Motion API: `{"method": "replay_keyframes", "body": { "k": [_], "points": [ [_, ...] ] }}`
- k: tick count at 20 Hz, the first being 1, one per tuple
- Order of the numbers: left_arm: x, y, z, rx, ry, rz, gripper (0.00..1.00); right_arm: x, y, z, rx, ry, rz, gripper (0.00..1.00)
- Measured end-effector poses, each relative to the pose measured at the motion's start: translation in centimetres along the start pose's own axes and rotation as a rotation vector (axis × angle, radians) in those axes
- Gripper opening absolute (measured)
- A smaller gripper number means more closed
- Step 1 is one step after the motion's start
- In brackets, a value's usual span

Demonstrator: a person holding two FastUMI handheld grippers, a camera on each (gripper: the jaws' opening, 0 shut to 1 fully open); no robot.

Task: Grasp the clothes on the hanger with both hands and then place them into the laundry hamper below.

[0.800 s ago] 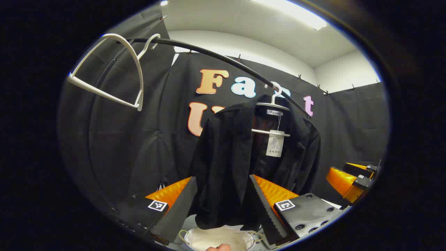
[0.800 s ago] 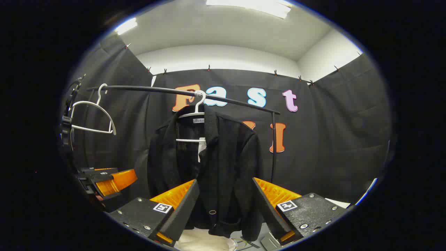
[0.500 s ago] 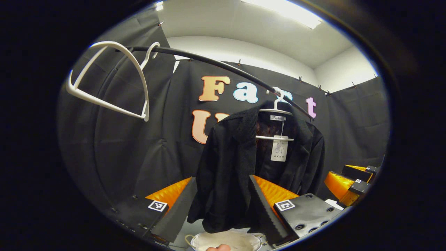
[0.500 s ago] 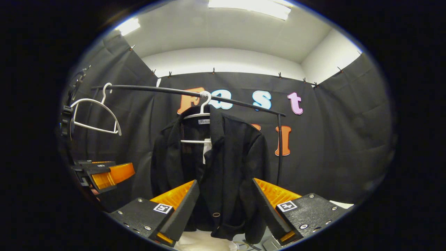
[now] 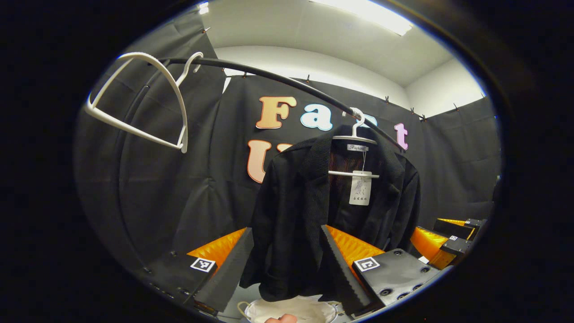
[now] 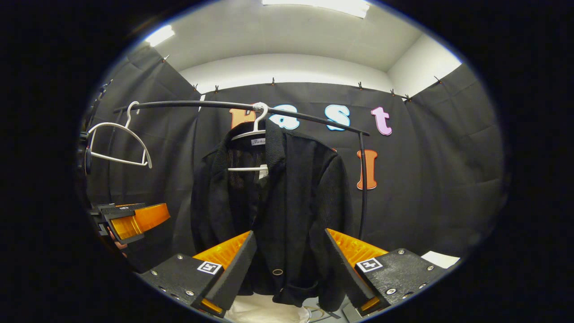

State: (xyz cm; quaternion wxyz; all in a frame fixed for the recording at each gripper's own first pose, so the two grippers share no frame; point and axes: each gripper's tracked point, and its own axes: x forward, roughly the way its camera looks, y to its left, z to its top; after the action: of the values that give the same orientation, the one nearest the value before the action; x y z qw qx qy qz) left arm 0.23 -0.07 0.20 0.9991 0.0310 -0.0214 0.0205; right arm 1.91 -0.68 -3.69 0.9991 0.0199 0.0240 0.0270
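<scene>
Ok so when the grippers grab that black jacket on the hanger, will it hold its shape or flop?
The black jacket will probably flop: it hangs in soft folds from the white hanger. The open front panels may swing apart when pulled. It could drag the hanger along the rail, since the collar wraps the hanger's shoulders.

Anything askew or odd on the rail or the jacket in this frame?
Nothing damaged. The empty hanger hangs tilted on the rail. The black jacket sits on its own hanger with the front open and a tag dangling inside.
</scene>
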Motion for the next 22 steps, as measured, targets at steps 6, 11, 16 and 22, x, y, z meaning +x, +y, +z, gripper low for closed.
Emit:
{"method": "replay_keyframes", "body": {
  "k": [6,11,16,22],
  "points": [
    [-0.4,0.6,0.1,0.016,-0.003,0.003,0.97,-0.2,0.8,-0.2,0.021,0.017,0.001,0.94],
    [-0.5,0.5,0.3,0.020,-0.008,-0.002,1.00,1.9,3.1,-0.9,0.037,0.029,0.038,0.93],
    [-1.5,1.2,0.1,0.025,-0.005,0.014,0.96,7.0,4.5,-4.8,0.004,0.053,0.007,0.94],
    [-2.1,2.4,0.0,0.035,-0.001,0.043,0.97,13.5,4.0,-8.5,-0.085,0.099,-0.069,0.97]
  ]
}}
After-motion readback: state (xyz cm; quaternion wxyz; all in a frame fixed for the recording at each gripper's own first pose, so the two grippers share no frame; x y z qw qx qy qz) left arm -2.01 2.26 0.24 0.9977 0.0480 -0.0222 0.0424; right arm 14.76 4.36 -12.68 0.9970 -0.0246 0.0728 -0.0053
